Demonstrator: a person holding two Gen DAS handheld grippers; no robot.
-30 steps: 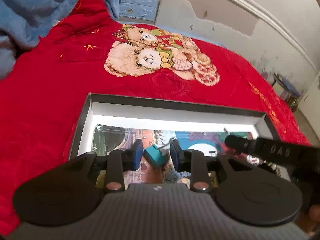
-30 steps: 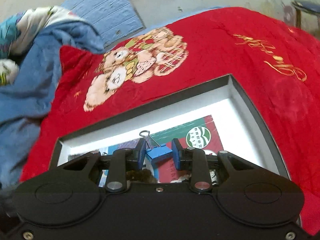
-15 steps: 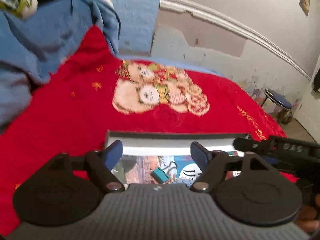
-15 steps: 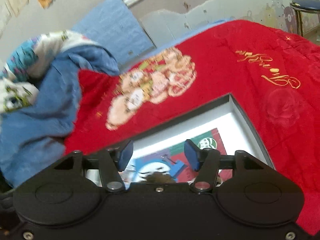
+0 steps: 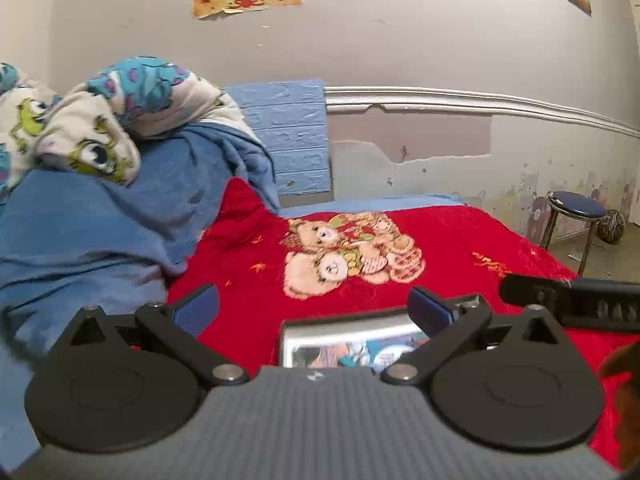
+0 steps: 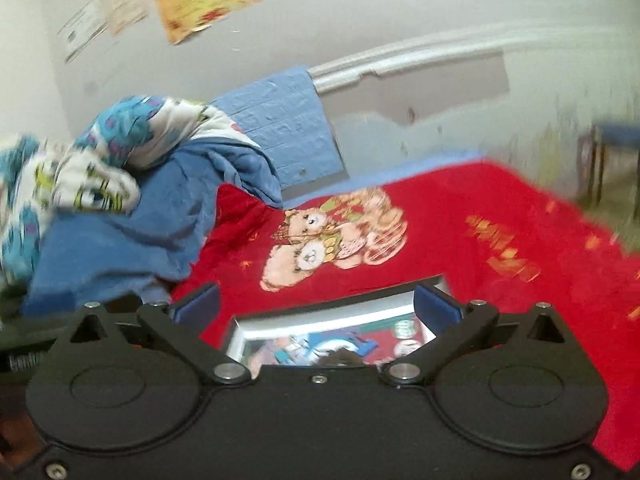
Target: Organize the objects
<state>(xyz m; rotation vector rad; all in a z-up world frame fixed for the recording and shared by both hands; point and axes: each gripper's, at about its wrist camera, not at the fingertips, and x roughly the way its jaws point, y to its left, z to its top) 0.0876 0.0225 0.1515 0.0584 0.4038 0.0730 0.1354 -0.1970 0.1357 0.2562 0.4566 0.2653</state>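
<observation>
Left-wrist view: the left gripper point(image 5: 314, 308), ribbed grey body with black linkage arms and blue rectangular pads, has its jaws opening, spread wide with nothing between them. Beneath it at 6 o'clock lies the shallow rectangular box point(image 5: 344, 326), dark-rimmed and white-walled, its floor covered by colourful printed paper; small items inside are too blurred to identify. The box rests on a plush red blanket point(image 5: 452, 240) embroidered with two teddy bears point(image 5: 348, 254) at 12 o'clock of the box. A crumpled blue sheet point(image 5: 120, 216) is heaped at 10 o'clock.

Right-wrist view, blurred: the right gripper point(image 6: 316, 306), smooth black body, points slightly downward above the same box point(image 6: 332, 314); its jaws are likewise opening and empty.
</observation>
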